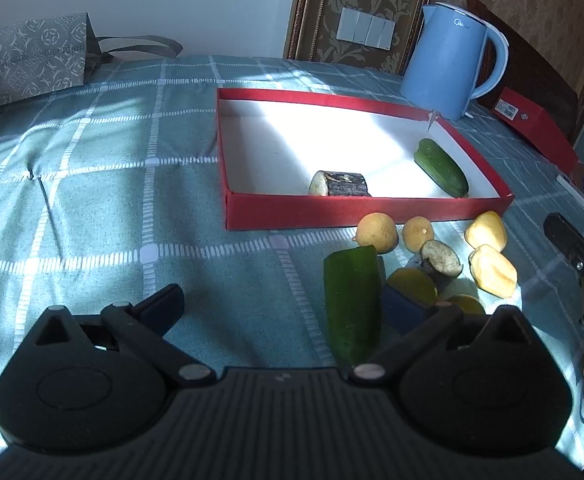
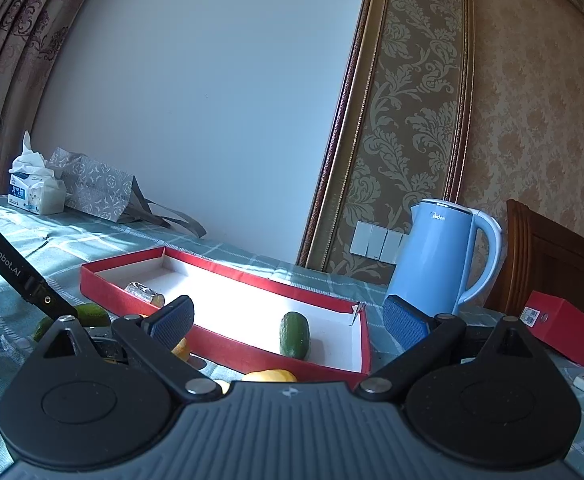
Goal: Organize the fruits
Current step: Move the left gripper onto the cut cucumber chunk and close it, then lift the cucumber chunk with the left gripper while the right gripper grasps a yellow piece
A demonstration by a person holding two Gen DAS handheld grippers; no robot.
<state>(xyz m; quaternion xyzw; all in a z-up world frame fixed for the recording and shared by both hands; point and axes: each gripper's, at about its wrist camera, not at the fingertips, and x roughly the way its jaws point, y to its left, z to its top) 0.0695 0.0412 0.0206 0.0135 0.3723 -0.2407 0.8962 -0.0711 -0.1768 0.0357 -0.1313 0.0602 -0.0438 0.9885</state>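
- Left gripper [image 1: 288, 308]: black body nearest the lens, fingers spread wide, nothing clamped between them. A cut cucumber piece [image 1: 353, 304] lies on the cloth between the fingers, close to the blue-padded right finger.
- Right gripper [image 2: 288, 320]: fingers spread wide, blue ribbed pads facing inward, nothing between them. It sits raised, looking across the tray toward the wall.
- Readable writing: "GenRobot.AI" in white on the black bar of the other gripper at the left edge of the right wrist view; "Midea" on the blue electric kettle [image 2: 439, 256]. Print on the tissue pack [image 2: 32, 196] and the label on the red box [image 2: 563, 332] is too small to read.
- Loose produce in front of the tray's near wall, left wrist view: two round yellow-tan fruits [image 1: 375, 232], two pale yellow peeled-looking pieces [image 1: 491, 270], a dark-skinned cut piece with a pale face [image 1: 440, 258], and yellow fruit partly hidden behind the left gripper's right finger.
- Red tray [image 1: 331, 212]: shallow, rectangular, white inside, sunlit, one far corner split. Inside it lie a whole dark green cucumber [image 1: 441, 167] near the right wall and a dark-skinned cylinder with a pale cut end [image 1: 337, 184] against the near wall, well apart.
- Table surface: teal tablecloth [image 1: 112, 200] with a white grid.
- Far edge: grey patterned paper bag [image 1: 32, 56]; kettle just behind the tray's far right corner; white wall switches [image 1: 365, 30] on patterned wallpaper.
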